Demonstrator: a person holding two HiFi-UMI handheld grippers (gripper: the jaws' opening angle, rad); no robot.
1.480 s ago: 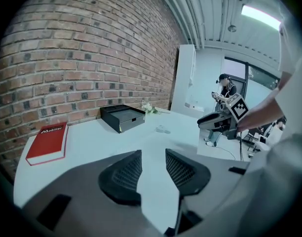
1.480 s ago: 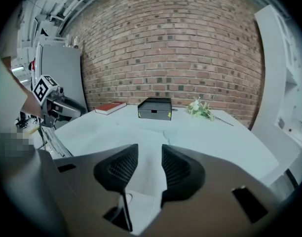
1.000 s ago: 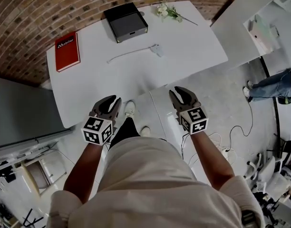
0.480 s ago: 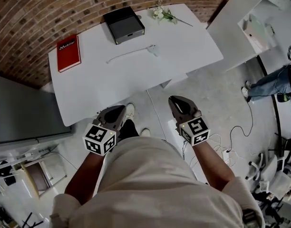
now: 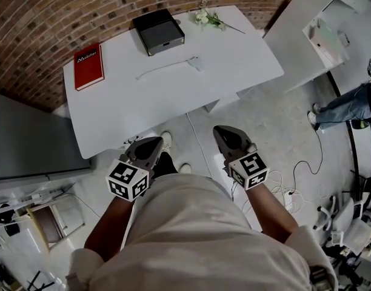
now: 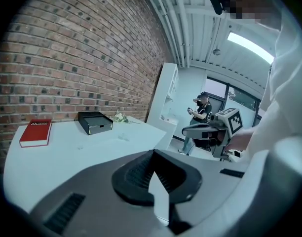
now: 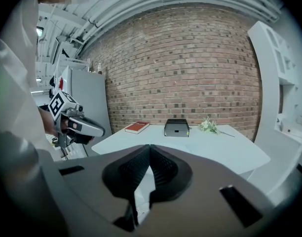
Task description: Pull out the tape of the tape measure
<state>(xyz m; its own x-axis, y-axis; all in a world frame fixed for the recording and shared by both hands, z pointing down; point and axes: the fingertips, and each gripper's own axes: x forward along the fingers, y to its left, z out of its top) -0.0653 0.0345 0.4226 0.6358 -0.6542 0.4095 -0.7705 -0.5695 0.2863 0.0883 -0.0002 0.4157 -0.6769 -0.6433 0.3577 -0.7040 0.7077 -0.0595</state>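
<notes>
Found left tongs (image 5: 154, 142), right tongs (image 5: 222, 131) pressed together, empty.
Judged tape measure (image 5: 199, 63) light; tape (image 5: 164, 70) limp: pinch near its free end.

Red book (image 5: 88, 66) on the white table's (image 5: 173, 105) left, black box (image 5: 159, 29) farther, pale flowers (image 5: 208, 17) far right, red-brown brick wall (image 5: 52, 17) beyond. Near, the grey left gripper (image 5: 155, 140) and right gripper (image 5: 221, 130) carry black-and-white square markers.

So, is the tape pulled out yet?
It looks mostly done: a thin strip of tape lies stretched across the table from the little white tape measure. Nothing is in hand. The left tongs and right tongs have just closed, empty, back from the table. Maybe nothing is left, but I can't tell if the tape is fully out.
</notes>
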